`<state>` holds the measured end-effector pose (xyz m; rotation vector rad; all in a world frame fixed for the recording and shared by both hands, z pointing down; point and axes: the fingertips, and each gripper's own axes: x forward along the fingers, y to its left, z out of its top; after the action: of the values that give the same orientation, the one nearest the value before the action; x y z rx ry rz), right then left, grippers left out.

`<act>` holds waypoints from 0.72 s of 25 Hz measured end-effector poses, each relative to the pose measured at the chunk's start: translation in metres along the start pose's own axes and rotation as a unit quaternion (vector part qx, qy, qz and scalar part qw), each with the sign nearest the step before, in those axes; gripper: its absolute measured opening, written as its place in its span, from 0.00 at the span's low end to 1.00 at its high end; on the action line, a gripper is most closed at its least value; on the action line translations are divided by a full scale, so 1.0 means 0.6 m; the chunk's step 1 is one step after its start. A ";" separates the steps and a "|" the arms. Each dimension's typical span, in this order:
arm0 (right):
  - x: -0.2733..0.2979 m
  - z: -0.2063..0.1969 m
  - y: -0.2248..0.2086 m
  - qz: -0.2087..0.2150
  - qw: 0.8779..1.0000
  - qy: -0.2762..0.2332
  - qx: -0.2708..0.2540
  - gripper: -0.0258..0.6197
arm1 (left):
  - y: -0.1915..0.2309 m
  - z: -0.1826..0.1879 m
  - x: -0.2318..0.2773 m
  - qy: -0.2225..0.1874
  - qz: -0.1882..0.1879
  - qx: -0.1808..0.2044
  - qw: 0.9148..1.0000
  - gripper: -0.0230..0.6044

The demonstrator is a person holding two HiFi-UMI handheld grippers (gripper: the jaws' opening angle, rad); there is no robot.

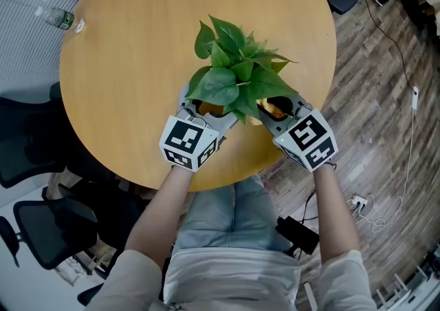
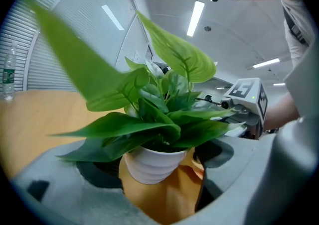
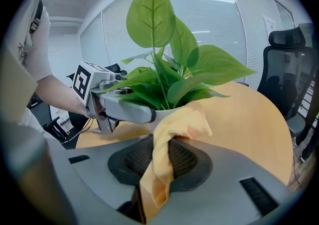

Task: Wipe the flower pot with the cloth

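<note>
Right gripper view: right gripper (image 3: 160, 158) pinches the soft cloth (image 3: 174, 127) against the flower pot (image 2: 152, 165), which is near the table's (image 3: 249, 114) edge. Left gripper (image 1: 199, 106) clamps its ribbed wall. Pot judged light, rigid, top-heavy; hold below rim.

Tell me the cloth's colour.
The cloth is yellow-orange; it shows best in the right gripper view.
</note>
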<state>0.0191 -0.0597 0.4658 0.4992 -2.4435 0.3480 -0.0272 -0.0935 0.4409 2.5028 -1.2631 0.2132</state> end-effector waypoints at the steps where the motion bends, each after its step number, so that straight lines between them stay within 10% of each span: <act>1: 0.000 0.001 0.002 0.001 1.000 0.000 0.001 0.17 | 0.000 0.000 0.000 0.000 0.007 -0.003 1.000 0.77; 18: -0.003 -0.010 0.004 0.003 1.000 -0.010 0.004 0.17 | -0.002 -0.001 0.002 -0.003 0.039 -0.009 0.999 0.77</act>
<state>0.0229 -0.0549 0.4692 0.5012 -2.4647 0.3584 -0.0257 -0.0934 0.4414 2.4423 -1.3613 0.2104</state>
